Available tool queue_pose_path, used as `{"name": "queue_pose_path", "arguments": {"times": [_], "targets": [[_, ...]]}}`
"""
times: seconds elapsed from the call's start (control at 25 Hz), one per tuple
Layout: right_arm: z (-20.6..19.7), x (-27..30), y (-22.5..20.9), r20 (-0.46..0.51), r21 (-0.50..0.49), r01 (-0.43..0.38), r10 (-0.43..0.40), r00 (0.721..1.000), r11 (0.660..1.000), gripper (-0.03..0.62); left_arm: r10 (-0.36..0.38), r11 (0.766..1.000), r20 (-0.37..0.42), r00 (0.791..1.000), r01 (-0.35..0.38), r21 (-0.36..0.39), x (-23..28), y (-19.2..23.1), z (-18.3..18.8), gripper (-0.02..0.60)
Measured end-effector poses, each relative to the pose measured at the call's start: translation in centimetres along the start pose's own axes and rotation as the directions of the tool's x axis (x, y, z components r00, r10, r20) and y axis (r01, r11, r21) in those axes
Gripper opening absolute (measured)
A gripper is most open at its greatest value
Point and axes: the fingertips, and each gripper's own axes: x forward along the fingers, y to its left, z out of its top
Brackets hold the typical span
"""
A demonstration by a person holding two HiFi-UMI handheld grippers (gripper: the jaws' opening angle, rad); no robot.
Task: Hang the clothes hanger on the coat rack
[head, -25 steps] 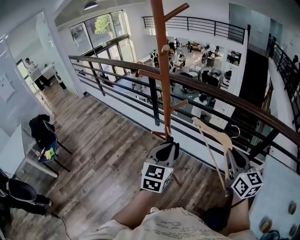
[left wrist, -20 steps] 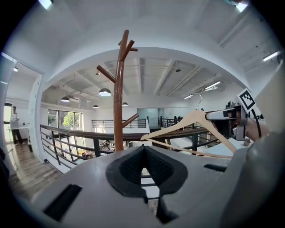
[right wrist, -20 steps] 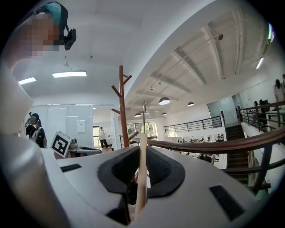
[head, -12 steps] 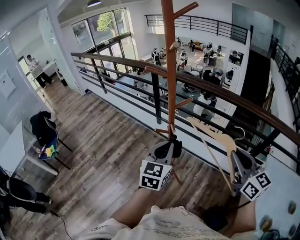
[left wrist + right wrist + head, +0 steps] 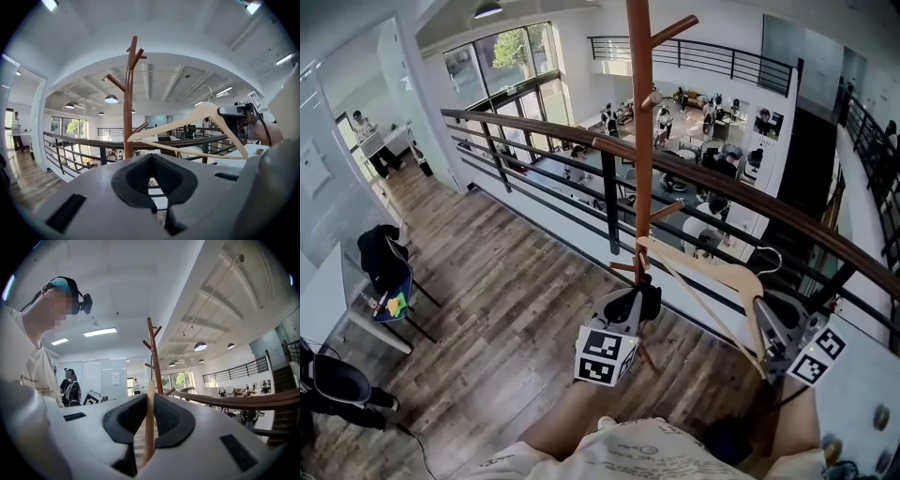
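The brown wooden coat rack (image 5: pixel 640 141) stands by the railing, its pegs angled upward. A light wooden clothes hanger (image 5: pixel 712 272) with a metal hook (image 5: pixel 772 255) is held up to the right of the pole. Its left tip reaches almost to the pole. My right gripper (image 5: pixel 761 305) is shut on the hanger's right arm; in the right gripper view the hanger (image 5: pixel 149 418) runs edge-on between the pads, with the rack (image 5: pixel 153 357) ahead. My left gripper (image 5: pixel 642 286) hangs low near the pole, shut and empty. From the left gripper view, the rack (image 5: pixel 127 103) and the hanger (image 5: pixel 187 123) are ahead.
A dark metal railing with a wooden top rail (image 5: pixel 750 202) runs behind the rack, with a lower floor of desks beyond. A chair with a black jacket (image 5: pixel 384 267) stands at the left. A white tabletop (image 5: pixel 862 412) is at the right. People stand in the background (image 5: pixel 70 387).
My right gripper has lifted and tilted the hanger, and the hanger's left tip has swung leftward close to the pole. The left gripper has barely shifted.
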Motion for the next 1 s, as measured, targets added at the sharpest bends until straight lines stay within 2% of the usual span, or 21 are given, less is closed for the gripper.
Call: {"name": "queue_pose_path", "arguments": {"times": [0.16,0.32,0.52,1.0], "targets": [[0.8,2.1,0.9,-0.002,-0.026,-0.039,0.039,0.999,0.999,0.044,0.028,1.000,0.009,1.000,-0.028,-0.009,-1.1,1.0,-0.1,-0.003],[1.5,4.3,2.1,0.016,-0.022,-0.118,0.118,0.993,0.993,0.044,0.058,0.998,0.020,0.998,-0.058,-0.011,-2.3,2.0,-0.1,-0.003],[3.1,7.1,3.0,0.037,-0.021,-0.208,0.209,0.977,0.978,0.044,0.094,0.995,0.024,0.995,-0.094,-0.017,-3.2,3.0,-0.1,-0.003],[8.7,13.4,5.3,0.045,-0.073,-0.349,0.352,0.935,0.934,0.044,0.168,0.986,0.044,0.985,-0.167,-0.028,-5.0,5.5,0.4,-0.003]]}}
